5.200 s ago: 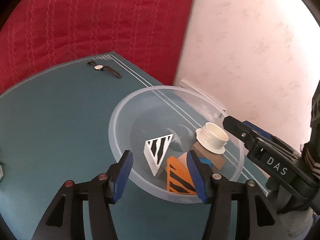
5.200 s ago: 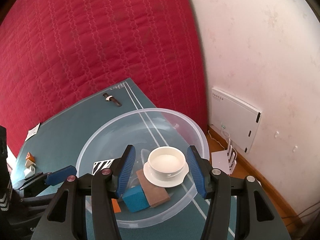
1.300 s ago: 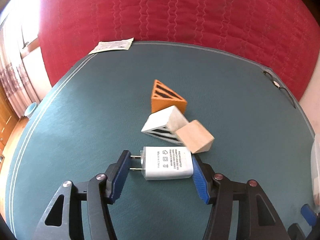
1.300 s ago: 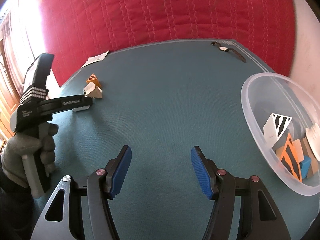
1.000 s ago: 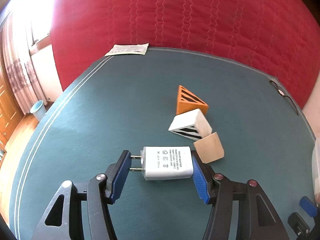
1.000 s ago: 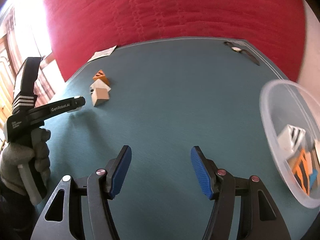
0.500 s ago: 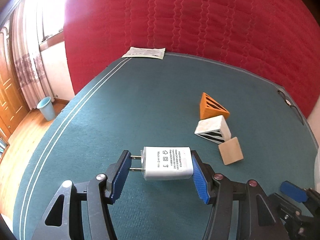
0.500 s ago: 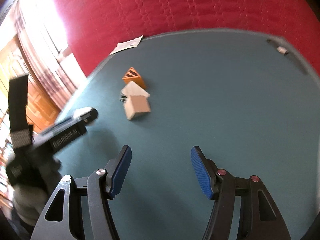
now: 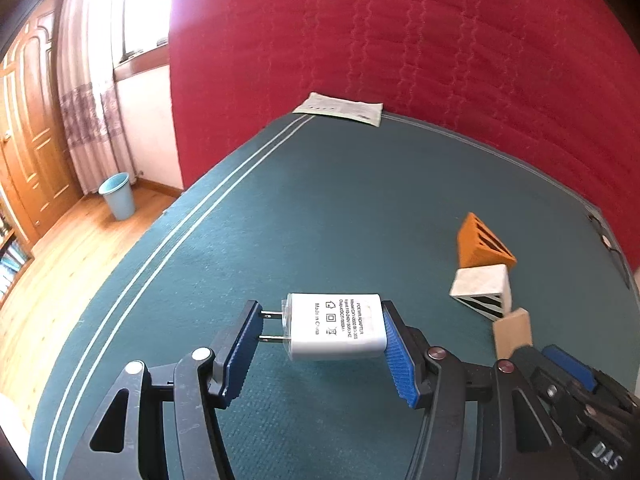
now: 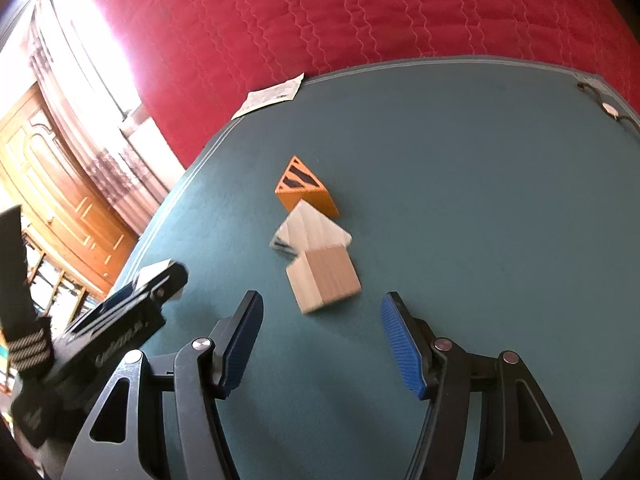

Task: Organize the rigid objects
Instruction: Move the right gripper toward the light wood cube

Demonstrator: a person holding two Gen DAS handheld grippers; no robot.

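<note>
White plastic power adapter (image 9: 334, 332) sits pinched in my left gripper (image 9: 324, 346); my right gripper (image 10: 322, 344) is spread empty near the plain wooden block (image 10: 324, 280), unsorted beside two striped wedges.

Blue wastebasket (image 9: 117, 195), paper slip (image 9: 340, 107), wristwatch (image 10: 608, 109)

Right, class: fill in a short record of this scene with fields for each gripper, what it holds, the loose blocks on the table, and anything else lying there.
left gripper: shut on the white power adapter, prongs against one pad
right gripper: open, nothing between its pads, just short of the plain wooden block
loose blocks: orange triangular block, white striped block and wooden block, close together in a row
surface: teal table
also there: paper slip at the far edge, wristwatch at the far right corner
</note>
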